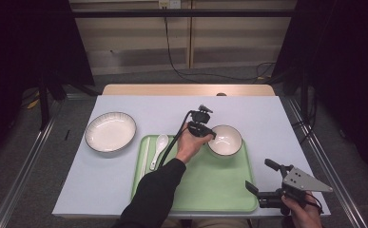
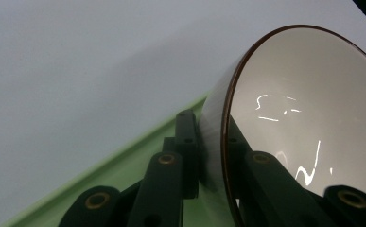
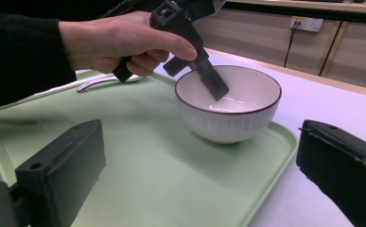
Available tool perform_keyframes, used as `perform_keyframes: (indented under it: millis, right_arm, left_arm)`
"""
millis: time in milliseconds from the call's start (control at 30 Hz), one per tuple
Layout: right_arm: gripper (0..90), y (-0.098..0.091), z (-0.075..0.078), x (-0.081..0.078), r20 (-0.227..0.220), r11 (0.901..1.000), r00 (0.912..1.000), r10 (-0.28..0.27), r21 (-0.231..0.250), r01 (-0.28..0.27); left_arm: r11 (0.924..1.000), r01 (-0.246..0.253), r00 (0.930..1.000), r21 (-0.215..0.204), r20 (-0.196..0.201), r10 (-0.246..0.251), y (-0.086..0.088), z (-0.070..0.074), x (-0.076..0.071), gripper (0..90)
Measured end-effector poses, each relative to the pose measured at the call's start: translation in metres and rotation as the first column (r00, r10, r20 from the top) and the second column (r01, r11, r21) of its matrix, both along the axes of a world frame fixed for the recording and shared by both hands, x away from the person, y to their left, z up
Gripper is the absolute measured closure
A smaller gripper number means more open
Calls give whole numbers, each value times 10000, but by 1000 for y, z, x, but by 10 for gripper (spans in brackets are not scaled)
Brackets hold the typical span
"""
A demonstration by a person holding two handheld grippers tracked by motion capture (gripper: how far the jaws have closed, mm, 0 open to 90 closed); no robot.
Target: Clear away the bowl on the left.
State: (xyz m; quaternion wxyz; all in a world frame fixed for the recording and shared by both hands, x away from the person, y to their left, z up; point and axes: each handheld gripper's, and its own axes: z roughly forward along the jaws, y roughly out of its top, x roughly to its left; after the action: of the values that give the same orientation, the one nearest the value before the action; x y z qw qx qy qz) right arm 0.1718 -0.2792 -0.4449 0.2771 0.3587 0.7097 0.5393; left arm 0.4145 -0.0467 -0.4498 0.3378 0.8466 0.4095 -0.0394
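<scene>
Black pads [image 2: 190,156] of my left gripper [image 1: 201,129] pinch the bowl [image 1: 225,140] by its rim, far on the green tray [image 1: 219,190]: glazed ceramic, stiff, slippery, breakable. My right gripper [image 1: 267,194] waits open.

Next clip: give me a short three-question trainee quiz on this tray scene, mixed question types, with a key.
1. True or false: the left gripper is clamped on the bowl's rim.
2. Which lies beside the spoon on the green tray: A) chopsticks, B) a fork, C) a cup?
3. Fill in: the plate sits to the tray's ____ in the high view.

Key: 1 true; 2 A; 3 left.
</scene>
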Motion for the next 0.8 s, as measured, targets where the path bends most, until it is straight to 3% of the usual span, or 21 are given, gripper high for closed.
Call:
perform_keyframes:
  millis: [100,300,433,800]
  right_arm:
    - [20,0,0,0,-32,10000,10000,-80,46,80]
    - [20,0,0,0,-18,10000,10000,-87,17,87]
    - [20,0,0,0,-37,10000,10000,-70,23,70]
    - [20,0,0,0,-12,10000,10000,-26,20,26]
  left_arm:
    - [9999,-49,10000,-150,-10,49,-1,-1,0,820]
    - [9998,67,9994,201,334,-74,-1,-2,-2,825]
    - [9998,-65,9987,200,515,55,-3,-2,-4,824]
    - [9998,42,9986,178,518,-51,-5,-6,-3,800]
